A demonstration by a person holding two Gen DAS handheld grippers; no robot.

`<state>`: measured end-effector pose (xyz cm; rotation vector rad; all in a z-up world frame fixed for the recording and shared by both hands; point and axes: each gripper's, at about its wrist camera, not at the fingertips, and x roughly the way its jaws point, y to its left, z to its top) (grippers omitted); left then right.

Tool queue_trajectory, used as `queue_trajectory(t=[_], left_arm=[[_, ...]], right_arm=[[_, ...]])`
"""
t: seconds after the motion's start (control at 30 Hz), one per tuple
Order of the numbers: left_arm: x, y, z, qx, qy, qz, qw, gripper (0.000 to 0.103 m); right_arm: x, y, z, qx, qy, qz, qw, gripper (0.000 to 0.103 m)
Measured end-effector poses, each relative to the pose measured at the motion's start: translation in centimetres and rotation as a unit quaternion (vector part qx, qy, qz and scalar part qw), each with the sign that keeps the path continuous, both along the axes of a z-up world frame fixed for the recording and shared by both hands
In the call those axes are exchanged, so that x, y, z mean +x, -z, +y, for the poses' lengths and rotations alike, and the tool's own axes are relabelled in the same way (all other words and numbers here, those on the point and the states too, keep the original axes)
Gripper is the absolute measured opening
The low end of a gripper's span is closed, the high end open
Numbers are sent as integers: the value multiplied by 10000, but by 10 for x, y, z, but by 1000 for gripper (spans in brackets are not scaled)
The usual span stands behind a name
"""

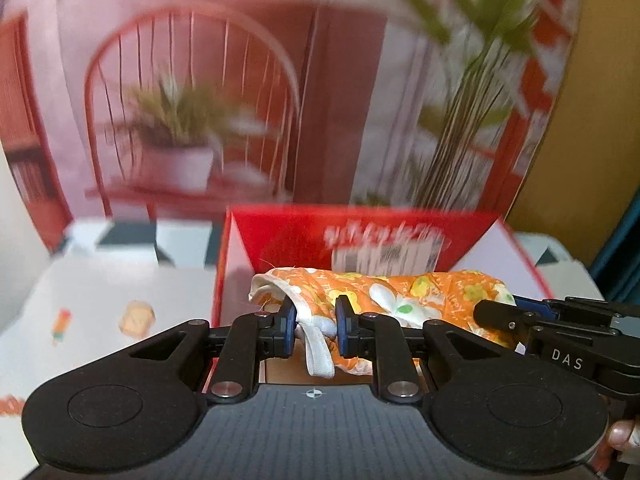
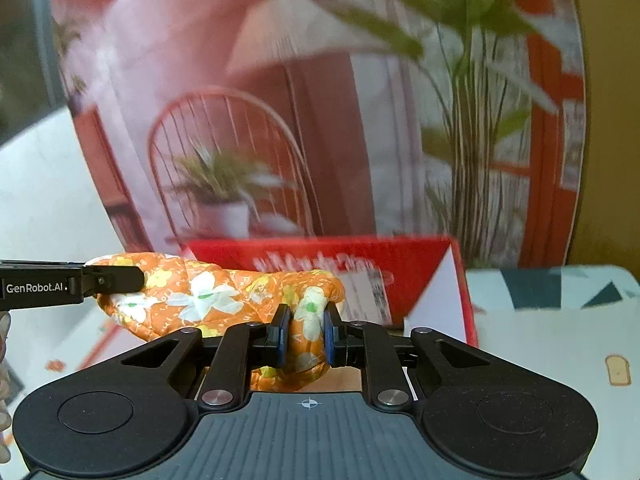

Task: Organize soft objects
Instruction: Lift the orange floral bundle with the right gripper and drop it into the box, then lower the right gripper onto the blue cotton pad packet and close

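Orange floral quilted oven mitt (image 1: 384, 300), held in the air between both grippers, stretched sideways just above/in front of the open red cardboard box (image 1: 360, 236); brown box floor visible under it. Left gripper (image 1: 316, 326) has its fingers narrowed onto the cuff end, white lining and white hanging loop (image 1: 318, 354) dangling between the pads. Right gripper (image 2: 306, 334) has fingers pinched on the other end, fabric bunched up between them. Mitt sags slightly in the middle: judging by that, light, soft, padded, not fragile, not slippery, folds easily. Best hold looks like thick quilted edges or the cuff hem, as now; the loop alone would let it swing. Likely step: lowering it into the box, near done for this item. Risk: a floppy end catching on the box wall (image 2: 434, 304). Box sits on a table (image 2: 560, 340) with a white printed cloth, toast and popsicle motifs. Behind, a backdrop (image 2: 280, 100) printed with a chair and plants. Motion blur in the background.
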<state>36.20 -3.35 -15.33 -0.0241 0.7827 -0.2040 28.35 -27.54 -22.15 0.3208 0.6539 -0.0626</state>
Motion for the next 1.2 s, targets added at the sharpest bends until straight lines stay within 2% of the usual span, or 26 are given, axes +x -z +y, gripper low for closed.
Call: queue_trajectory(t=[0.2, 0.43, 0.5, 0.67, 0.73, 0.77, 1.0, 1.2], left_arm=[[10, 25, 3, 161, 148, 563, 9982, 21], [15, 33, -5, 331, 364, 803, 9956, 24], [14, 35, -8, 401, 459, 831, 9947, 29], [5, 33, -11, 567, 624, 808, 9932, 53], [-1, 30, -12, 655, 664, 745, 9929, 63], [-4, 28, -12, 689, 677, 705, 9928, 64], [-29, 10, -5, 553, 553, 405, 9961, 65], [-67, -4, 7, 374, 338, -7, 9987, 65]], right_arm=[[20, 30, 0, 256, 65, 795, 9965, 16], [27, 42, -1, 327, 116, 1160, 9926, 17], [27, 42, -1, 280, 150, 1251, 9916, 20], [24, 41, -2, 122, 196, 1367, 9903, 28], [21, 39, -2, 113, 184, 1342, 9907, 31], [19, 38, -2, 109, 171, 1328, 9909, 32], [-2, 21, -2, 144, 227, 962, 9950, 36], [-39, -1, -2, 245, 411, 232, 9986, 36]])
